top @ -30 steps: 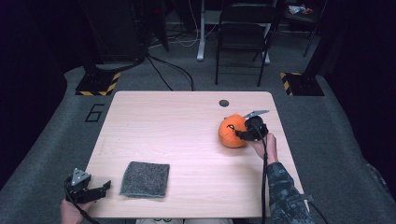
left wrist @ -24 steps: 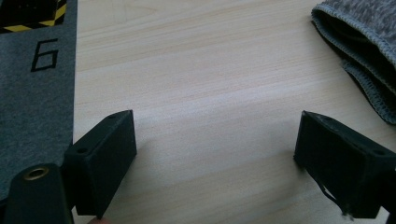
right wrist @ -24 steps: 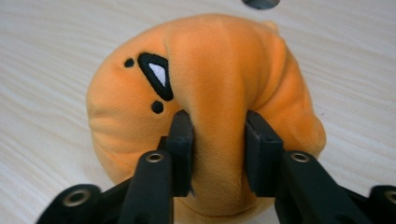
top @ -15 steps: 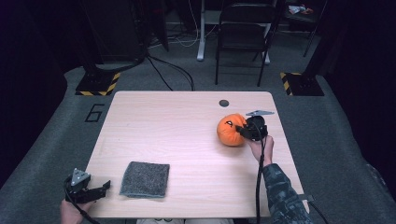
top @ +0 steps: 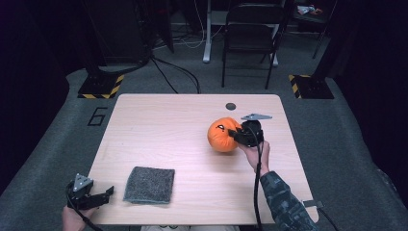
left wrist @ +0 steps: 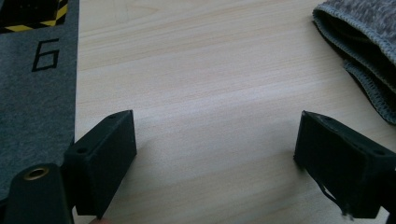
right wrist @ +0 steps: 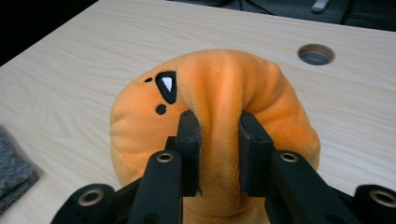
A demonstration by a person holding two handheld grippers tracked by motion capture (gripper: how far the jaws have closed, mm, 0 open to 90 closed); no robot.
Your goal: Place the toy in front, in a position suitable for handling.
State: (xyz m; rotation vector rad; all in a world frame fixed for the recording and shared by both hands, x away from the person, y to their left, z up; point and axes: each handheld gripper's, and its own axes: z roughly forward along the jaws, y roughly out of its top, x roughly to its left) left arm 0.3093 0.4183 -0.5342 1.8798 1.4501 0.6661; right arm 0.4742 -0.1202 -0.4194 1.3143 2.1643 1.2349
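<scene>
Black right gripper [top: 236,134], grey triangular plate, trailing cable, camouflage sleeve [top: 284,202]

A dim lab or studio: a lone wooden table [top: 159,139] on grey carpet, hazard-striped stand bases [top: 101,86], floor cables [top: 175,72], a folding chair [top: 250,38] behind.

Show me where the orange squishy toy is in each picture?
High view: the orange plush toy sits right of the table's middle, pinched by the right gripper.
Right gripper view: it sits at the centre, a fold of it squeezed between the black jaws.
Left gripper view: not in it.
Shared landmark: the round hole in the table, behind the toy.
</scene>
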